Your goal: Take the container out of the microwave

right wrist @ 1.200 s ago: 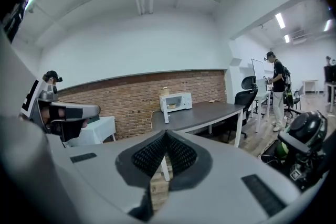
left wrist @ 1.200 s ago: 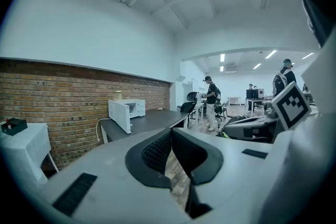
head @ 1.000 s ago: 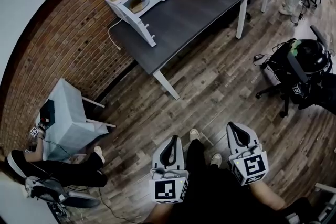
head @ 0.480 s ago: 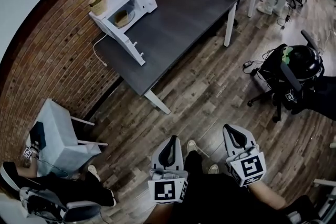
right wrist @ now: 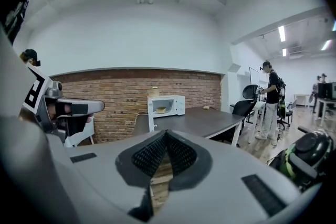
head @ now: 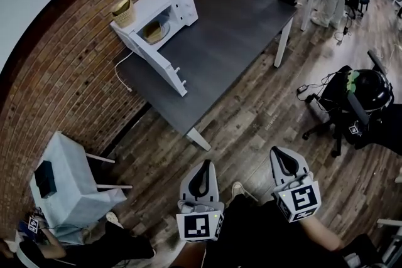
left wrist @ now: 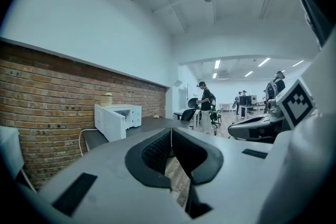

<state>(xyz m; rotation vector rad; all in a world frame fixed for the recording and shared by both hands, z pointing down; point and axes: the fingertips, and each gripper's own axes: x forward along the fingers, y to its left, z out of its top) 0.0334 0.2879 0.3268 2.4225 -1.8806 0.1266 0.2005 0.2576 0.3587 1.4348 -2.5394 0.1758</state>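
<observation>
Head view, left gripper (head: 205,165): jaws together with nothing between them, held low in front of the person's legs.
Head view, right gripper (head: 281,151): jaws also together and empty, beside the left one.
Head view, microwave (head: 164,12): far ahead of both pairs of jaws and to their left, on a dark table (head: 245,22) by the brick wall. Its door (head: 158,64) stands wide open.
Head view, container (head: 154,31): a small tan thing inside the open microwave, well apart from both grippers.
Head view, basket (head: 122,7): on top of the microwave, not part of the task.
Left gripper view, jaws: closed tip to tip. The microwave is far ahead and left of the tips, seen from the side, so its inside is hidden.
Right gripper view, jaws: pads meet and nothing is caught. The microwave is straight ahead above the tips, and the container shows inside it.
Step in hand: the approach, in my judgement. Nothing is reached yet.
How to do it well: come from the open front and pass clear of the door. Open the jaws before they enter, take the container by its rim, and draw it out level.
Writing: no brand or word can be read. Only the black-and-white marker (head: 200,227) on each cube shows.
</observation>
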